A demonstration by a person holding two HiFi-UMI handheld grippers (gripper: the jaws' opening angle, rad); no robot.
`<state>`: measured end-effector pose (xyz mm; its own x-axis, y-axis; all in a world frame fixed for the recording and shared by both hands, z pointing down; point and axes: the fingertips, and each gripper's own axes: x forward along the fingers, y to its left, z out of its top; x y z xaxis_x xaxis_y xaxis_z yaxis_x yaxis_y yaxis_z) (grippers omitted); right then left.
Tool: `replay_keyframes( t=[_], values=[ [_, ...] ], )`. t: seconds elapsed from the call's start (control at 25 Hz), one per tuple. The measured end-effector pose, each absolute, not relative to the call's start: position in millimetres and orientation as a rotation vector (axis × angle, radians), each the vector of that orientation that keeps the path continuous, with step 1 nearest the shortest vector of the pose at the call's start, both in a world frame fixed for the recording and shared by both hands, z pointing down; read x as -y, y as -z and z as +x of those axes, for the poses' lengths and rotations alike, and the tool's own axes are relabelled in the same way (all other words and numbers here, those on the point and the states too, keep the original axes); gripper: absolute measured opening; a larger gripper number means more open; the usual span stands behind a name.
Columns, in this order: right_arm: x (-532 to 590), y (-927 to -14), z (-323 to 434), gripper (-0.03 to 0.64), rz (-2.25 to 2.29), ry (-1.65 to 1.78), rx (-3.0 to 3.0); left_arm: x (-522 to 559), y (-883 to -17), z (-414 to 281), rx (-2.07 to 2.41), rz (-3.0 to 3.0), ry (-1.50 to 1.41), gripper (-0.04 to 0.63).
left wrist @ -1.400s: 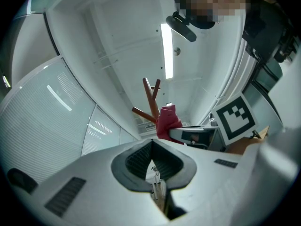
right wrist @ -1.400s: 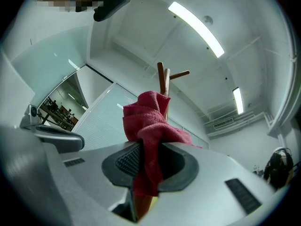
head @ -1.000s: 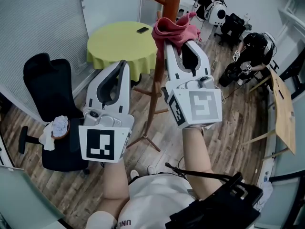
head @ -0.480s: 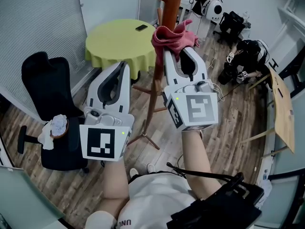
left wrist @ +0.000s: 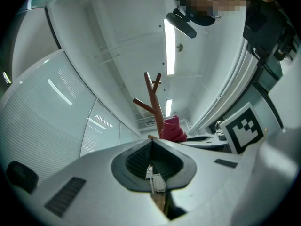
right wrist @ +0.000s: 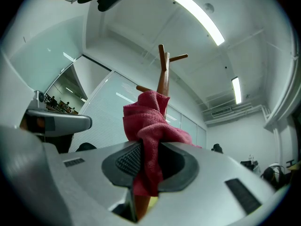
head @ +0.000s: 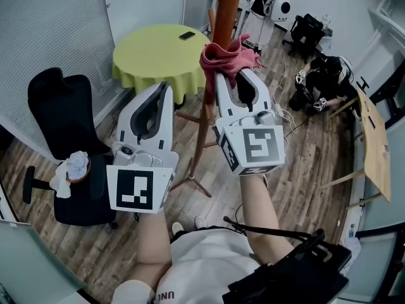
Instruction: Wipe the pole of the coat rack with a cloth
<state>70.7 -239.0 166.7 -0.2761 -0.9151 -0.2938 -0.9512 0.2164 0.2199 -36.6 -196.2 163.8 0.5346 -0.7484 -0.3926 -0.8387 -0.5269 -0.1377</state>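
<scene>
The brown wooden coat rack pole (head: 226, 8) rises at the top centre of the head view, with its legs (head: 190, 183) on the wood floor. My right gripper (head: 226, 75) is shut on a red cloth (head: 229, 54), which is bunched against the pole. In the right gripper view the cloth (right wrist: 149, 126) hangs between the pads of the right gripper (right wrist: 148, 160), and the pole (right wrist: 163, 79) stands just behind it. My left gripper (head: 163, 88) is held left of the pole, shut and empty. The left gripper view shows the left gripper (left wrist: 151, 147) short of the pole (left wrist: 153, 100) and cloth (left wrist: 173, 129).
A round table with a yellow cover (head: 158, 54) and a dark phone (head: 187, 35) stands behind the rack. A black office chair (head: 66, 132) with a crumpled white thing (head: 77, 166) is at the left. Dark equipment (head: 319, 75) and a wooden board (head: 374, 141) sit at the right.
My right gripper has slid the red cloth a little way down the pole, away from the head camera. The left gripper has stayed where it was.
</scene>
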Motion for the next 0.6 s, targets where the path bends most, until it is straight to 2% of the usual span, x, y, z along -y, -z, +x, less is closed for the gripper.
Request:
replay_keyframes(
  t=[0.6],
  values=[
    [242.1,-192.6,72.1,0.081,-1.859,-0.479,-2.409,196.1,-173.7,-38.1,-1.333,-2.485,-0.384,0.014]
  ],
)
